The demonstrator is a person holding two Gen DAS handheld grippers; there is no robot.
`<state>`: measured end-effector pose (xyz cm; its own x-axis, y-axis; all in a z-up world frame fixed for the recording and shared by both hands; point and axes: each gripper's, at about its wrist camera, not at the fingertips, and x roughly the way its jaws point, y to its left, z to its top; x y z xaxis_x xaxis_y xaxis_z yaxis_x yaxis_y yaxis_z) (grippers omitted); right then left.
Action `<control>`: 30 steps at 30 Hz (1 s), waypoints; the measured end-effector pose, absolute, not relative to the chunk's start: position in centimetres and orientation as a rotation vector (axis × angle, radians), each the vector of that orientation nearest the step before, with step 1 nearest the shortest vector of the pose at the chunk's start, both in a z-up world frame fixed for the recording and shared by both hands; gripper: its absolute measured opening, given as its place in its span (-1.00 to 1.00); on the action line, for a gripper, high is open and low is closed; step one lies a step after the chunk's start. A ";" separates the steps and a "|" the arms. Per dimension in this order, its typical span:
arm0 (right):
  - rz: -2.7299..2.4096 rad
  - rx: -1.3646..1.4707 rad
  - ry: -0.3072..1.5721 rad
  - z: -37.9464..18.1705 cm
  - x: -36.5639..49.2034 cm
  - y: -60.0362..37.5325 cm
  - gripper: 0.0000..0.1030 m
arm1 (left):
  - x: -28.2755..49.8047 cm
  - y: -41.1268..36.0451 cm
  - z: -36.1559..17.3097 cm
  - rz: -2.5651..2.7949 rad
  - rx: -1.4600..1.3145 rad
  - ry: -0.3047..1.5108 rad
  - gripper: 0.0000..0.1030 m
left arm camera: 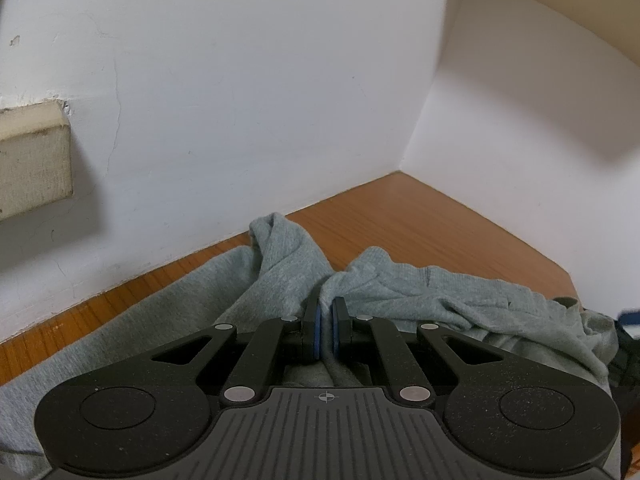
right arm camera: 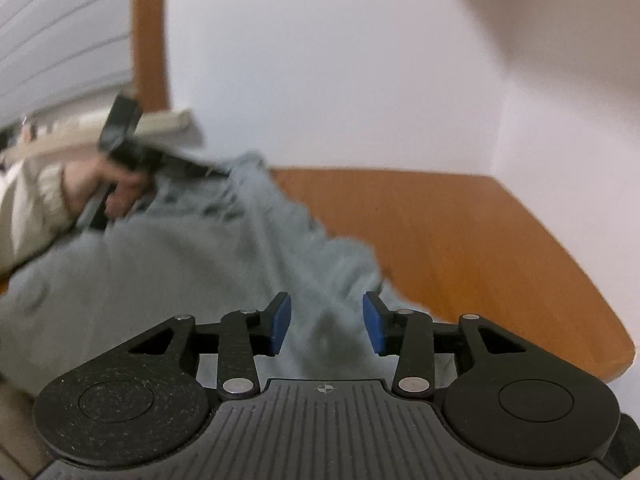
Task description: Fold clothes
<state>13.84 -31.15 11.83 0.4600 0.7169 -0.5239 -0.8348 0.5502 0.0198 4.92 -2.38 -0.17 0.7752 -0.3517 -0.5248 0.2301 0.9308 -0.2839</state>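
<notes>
Grey garment (left arm camera: 384, 280) is lying bunched on the wooden table (left arm camera: 420, 220) by the wall. Left gripper (left arm camera: 326, 322) fingers are pinching a fold. Right gripper (right arm camera: 325, 322) fingers are standing apart over the cloth.

- A wooden tabletop (left arm camera: 420, 220), orange-brown with fine grain, fits into a corner of the room
- White painted walls (left arm camera: 240, 100) meet the table on two sides; thin cracks and scuffs mark the left one
- A cream block (left arm camera: 34, 160) juts from the left wall and casts a shadow to its right
- A cream shelf edge (left arm camera: 560, 8) curves overhead at the upper right
- In the right wrist view, an orange-brown wooden upright (right arm camera: 150, 32) stands beside pale horizontal slats (right arm camera: 60, 32)
- The light is soft and even, with a dim shadow under the shelf
</notes>
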 end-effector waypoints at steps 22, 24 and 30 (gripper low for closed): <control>0.855 -0.215 0.510 11.8 17.3 -26.4 -0.85 | 4.1 -2.4 1.0 -0.345 -0.220 0.563 -0.89; 0.841 -0.213 0.470 13.3 16.9 -26.7 -0.85 | 3.8 -2.2 2.2 -0.359 -0.243 0.533 -0.89; 0.799 -0.206 0.351 17.8 15.4 -27.7 -0.85 | 2.2 -2.8 7.6 -0.381 -0.179 0.462 -0.91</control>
